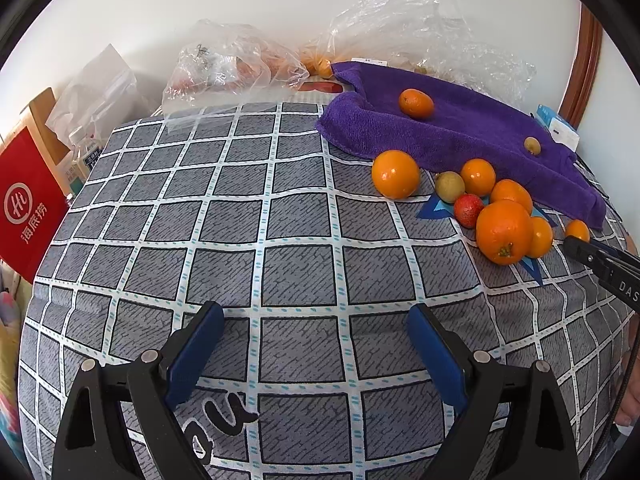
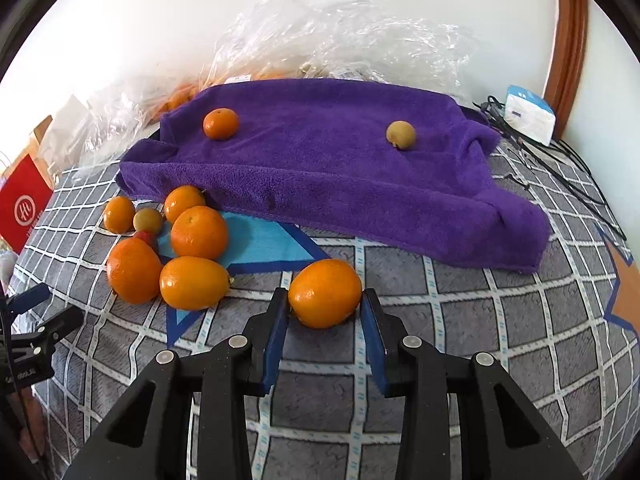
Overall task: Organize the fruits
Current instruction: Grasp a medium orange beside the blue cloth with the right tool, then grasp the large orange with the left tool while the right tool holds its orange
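Left wrist view: left gripper [image 1: 316,320] hovering over the grey checked tablecloth [image 1: 256,224], blue-padded fingers [image 1: 200,344] spread wide with nothing between them. Far right, a rumpled purple terry towel [image 1: 460,128] carrying one small orange citrus fruit [image 1: 416,103] and one small yellow-green round fruit [image 1: 532,145], well apart. Just in front of the towel's near edge, a cluster of loose orange citrus fruits [image 1: 503,232], with a red bumpy berry [image 1: 469,210] and a second greenish fruit [image 1: 449,187] among them. One round orange [image 1: 395,174] slightly left of the cluster. Crumpled clear plastic bags [image 1: 232,68] against the far wall, a red paper bag with white characters [image 1: 28,204] at far left. Tip of the right gripper [image 1: 580,250] entering at the right edge.

Right wrist view: right gripper [image 2: 325,304] pointed down at the cloth, fingers drawn narrow around a single oval orange fruit [image 2: 325,293], both blue pads at its sides; firm contact hard to confirm. To the left, the cluster of oranges [image 2: 194,282] lying partly on a blue star print [image 2: 268,246]. Beyond, the purple towel [image 2: 320,176] with its orange [image 2: 221,123] at left and greenish fruit [image 2: 401,135] at right. White and blue box [image 2: 530,114] and black cables [image 2: 560,168] at far right.
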